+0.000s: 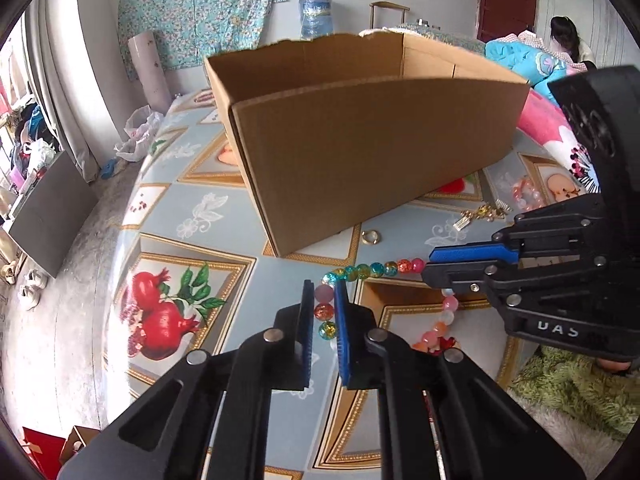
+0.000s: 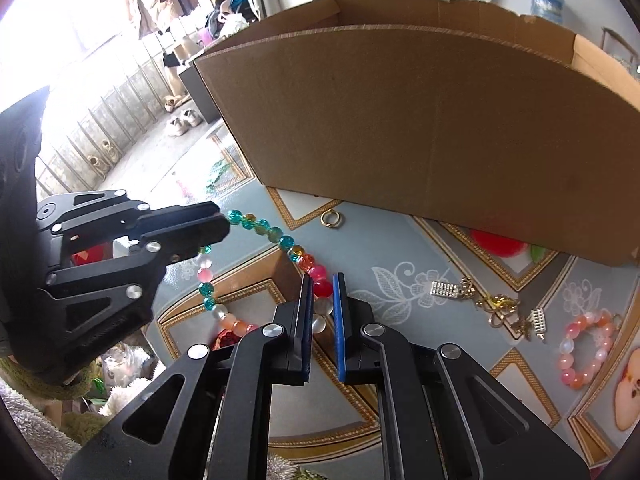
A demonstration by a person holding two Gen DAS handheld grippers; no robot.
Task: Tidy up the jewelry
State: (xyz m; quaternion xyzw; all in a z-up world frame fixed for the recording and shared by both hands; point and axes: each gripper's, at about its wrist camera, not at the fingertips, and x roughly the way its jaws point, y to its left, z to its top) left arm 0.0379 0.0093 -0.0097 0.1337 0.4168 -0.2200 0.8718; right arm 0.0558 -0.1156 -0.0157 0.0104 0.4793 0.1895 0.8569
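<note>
Glass-like beads, teal, amber, red and milky pink, form one necklace [image 1: 362, 271] strung between two grippers just before the cardboard box [image 1: 360, 144]; left gripper [image 1: 325, 304] and right gripper [image 2: 322, 298] each clamp it. Its lower loop hides behind the fingers. Nearby: one gold ring [image 2: 331, 218], one pink bracelet [image 2: 582, 350], a tangled gold chain [image 2: 494, 306]

White letters reading roughly "UAS" stand on the right gripper [image 1: 436, 262] body; nothing else is legible.

Bead necklace [image 2: 256, 228] – teal, amber, red, pink, white; plain brown cardboard box [image 2: 420, 120] at twelve o'clock; tablecloth [image 1: 224, 208] grey-blue, gold-bordered pomegranates.
</note>
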